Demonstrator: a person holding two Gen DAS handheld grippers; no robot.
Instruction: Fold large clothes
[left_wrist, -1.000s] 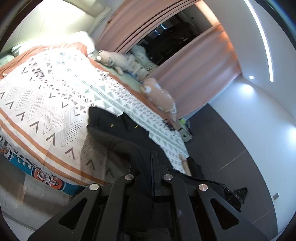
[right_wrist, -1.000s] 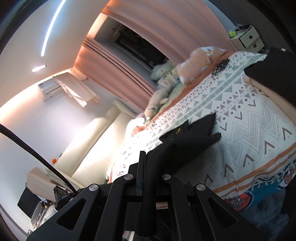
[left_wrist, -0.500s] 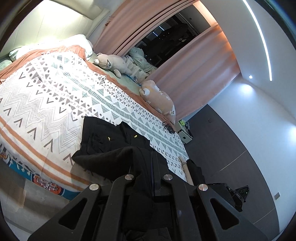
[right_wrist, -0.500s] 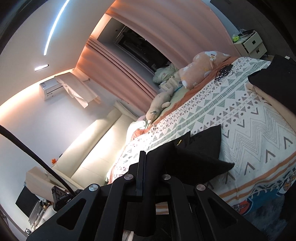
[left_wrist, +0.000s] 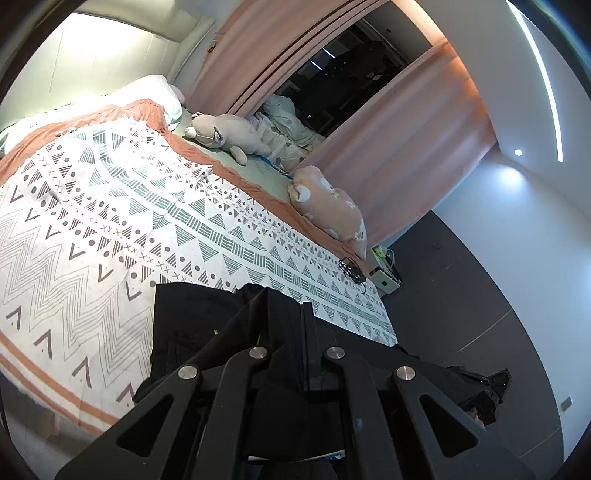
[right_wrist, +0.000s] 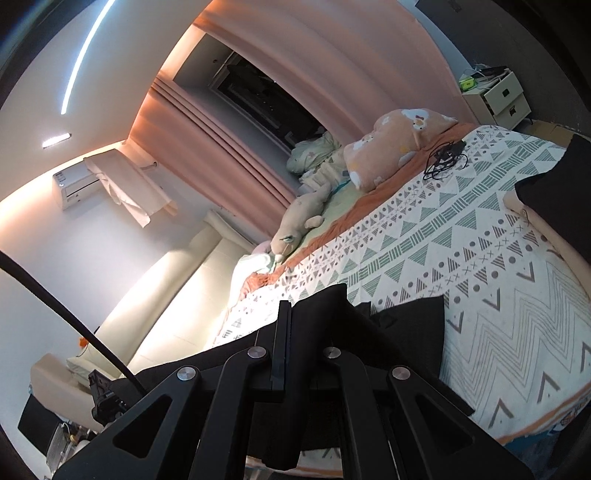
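A black garment (left_wrist: 184, 325) lies on the near part of the patterned bed cover (left_wrist: 110, 221). One edge of it is lifted off the bed. My left gripper (left_wrist: 304, 314) is shut on that raised edge, and black cloth drapes over its left finger. In the right wrist view the same garment (right_wrist: 410, 325) spreads over the cover (right_wrist: 480, 240). My right gripper (right_wrist: 286, 314) is shut on another part of the lifted edge, with cloth hanging thickly over its right finger. The stretch of cloth between the two grippers is hidden behind their bodies.
A plush toy (left_wrist: 221, 136) and a peach pillow (left_wrist: 328, 206) lie along the bed's far side by the pink curtains. A black cable bundle (right_wrist: 443, 158) sits on the cover near a bedside cabinet (right_wrist: 496, 98). A person's black sleeve (right_wrist: 554, 192) reaches over the bed.
Both grippers have moved forward and slightly up over the bed, carrying the garment's held edge. The lying part looks shorter now, with the lifted fold over it.
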